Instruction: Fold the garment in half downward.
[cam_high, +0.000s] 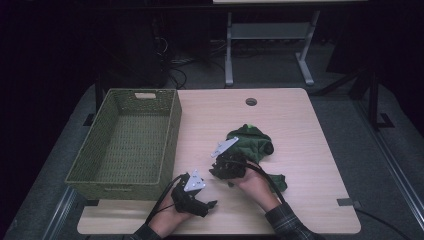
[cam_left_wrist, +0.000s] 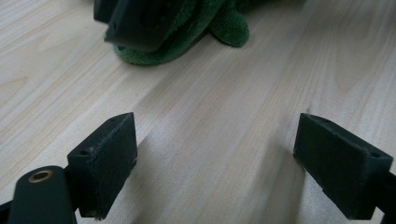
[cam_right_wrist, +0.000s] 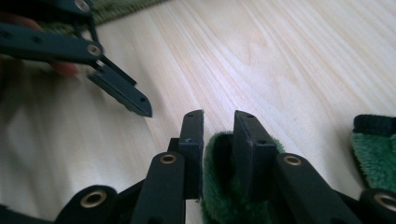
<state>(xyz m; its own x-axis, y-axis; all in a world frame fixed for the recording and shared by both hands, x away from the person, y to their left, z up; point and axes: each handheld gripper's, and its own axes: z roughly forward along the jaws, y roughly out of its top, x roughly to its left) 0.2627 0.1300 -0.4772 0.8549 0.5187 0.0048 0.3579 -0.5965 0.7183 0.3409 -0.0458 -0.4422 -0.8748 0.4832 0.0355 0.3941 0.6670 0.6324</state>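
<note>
- Your right gripper (cam_right_wrist: 218, 122) had its fingers (cam_right_wrist: 194, 140) closed on a fold of the green fleece cloth (cam_high: 252, 142), which lay on the table (cam_high: 300, 125) right of the basket (cam_high: 127, 177)
- Your left gripper (cam_left_wrist: 215, 154) rested nearby, fingers wide apart with nothing between them
- The basket looked empty, so I judged the moving of the cloth was only starting
- I could read no label or writing anywhere

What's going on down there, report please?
Right gripper fingers pinching green fleece cloth. Left gripper open over bare table. Green basket left; nothing in the way.
</note>
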